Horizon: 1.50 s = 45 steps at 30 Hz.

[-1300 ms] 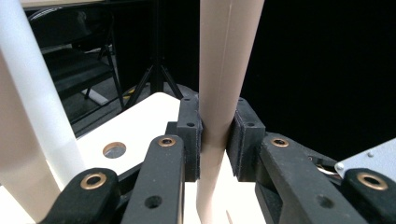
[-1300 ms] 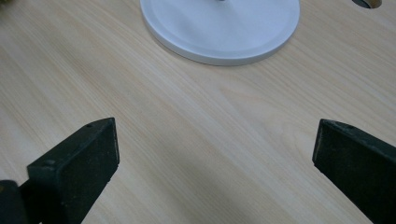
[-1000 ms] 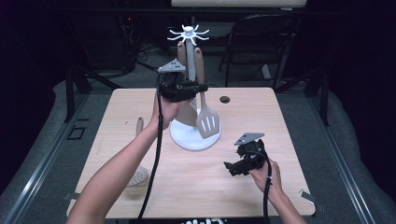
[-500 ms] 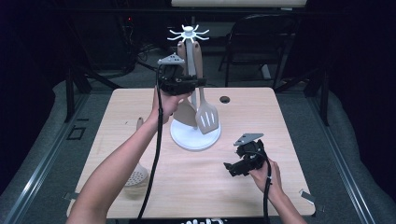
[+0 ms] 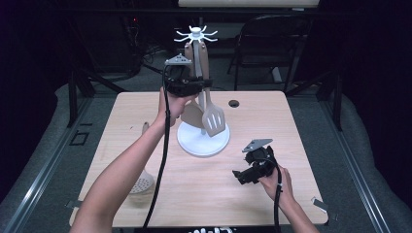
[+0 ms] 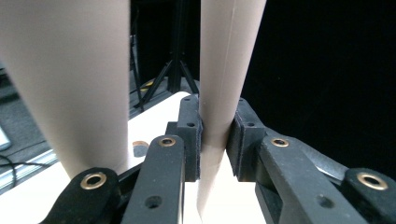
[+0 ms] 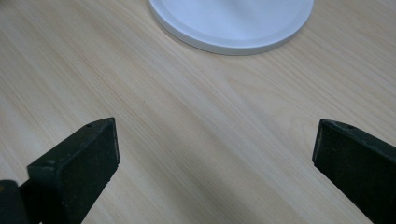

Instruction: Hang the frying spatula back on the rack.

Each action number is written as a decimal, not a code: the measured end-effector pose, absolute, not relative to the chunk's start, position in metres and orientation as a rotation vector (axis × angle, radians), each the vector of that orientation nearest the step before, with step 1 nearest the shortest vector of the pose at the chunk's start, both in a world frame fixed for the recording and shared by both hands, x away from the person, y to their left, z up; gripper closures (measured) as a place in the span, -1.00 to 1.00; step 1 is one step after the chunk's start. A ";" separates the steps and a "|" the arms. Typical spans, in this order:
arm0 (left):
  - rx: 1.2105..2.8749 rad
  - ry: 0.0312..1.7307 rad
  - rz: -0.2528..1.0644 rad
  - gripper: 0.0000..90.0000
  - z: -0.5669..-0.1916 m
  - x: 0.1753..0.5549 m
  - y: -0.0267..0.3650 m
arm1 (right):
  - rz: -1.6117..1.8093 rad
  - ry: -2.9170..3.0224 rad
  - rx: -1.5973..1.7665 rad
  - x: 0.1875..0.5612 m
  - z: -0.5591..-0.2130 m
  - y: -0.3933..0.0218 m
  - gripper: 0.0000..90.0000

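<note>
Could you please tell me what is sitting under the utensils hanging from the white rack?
Beneath the hanging slotted spatula and the beige utensil beside it lies the rack's round white base on the table. The utensil blades cover the lower post and the base's rear part.

Pale matt wood-grain table (image 7: 187, 121), smooth semi-gloss white plastic stand base (image 7: 233, 23), matt beige plastic-looking utensil handle (image 6: 224, 70), matt black gripper pads (image 6: 194, 140).

utensil rack (image 5: 202, 140) stands mid-table (image 5: 272, 116), skimmer (image 5: 141, 182) lying at its left, right gripper (image 5: 241, 175) at its right.
</note>
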<state>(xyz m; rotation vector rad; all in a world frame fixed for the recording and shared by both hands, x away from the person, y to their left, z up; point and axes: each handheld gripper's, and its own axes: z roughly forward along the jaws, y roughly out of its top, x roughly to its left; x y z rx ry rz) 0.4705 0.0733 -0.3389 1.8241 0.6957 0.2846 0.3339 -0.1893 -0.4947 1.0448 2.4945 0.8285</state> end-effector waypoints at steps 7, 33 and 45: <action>1.842 0.714 0.347 0.70 -0.340 0.468 0.071 | 0.818 2.509 1.046 0.334 -0.496 -0.189 -1.00; 1.845 0.668 0.286 -0.55 -0.342 0.428 0.094 | 0.799 2.531 1.022 0.334 -0.497 -0.186 -1.00; 1.834 0.663 0.316 -0.67 -0.331 0.422 0.117 | 0.793 2.538 1.023 0.335 -0.498 -0.186 -1.00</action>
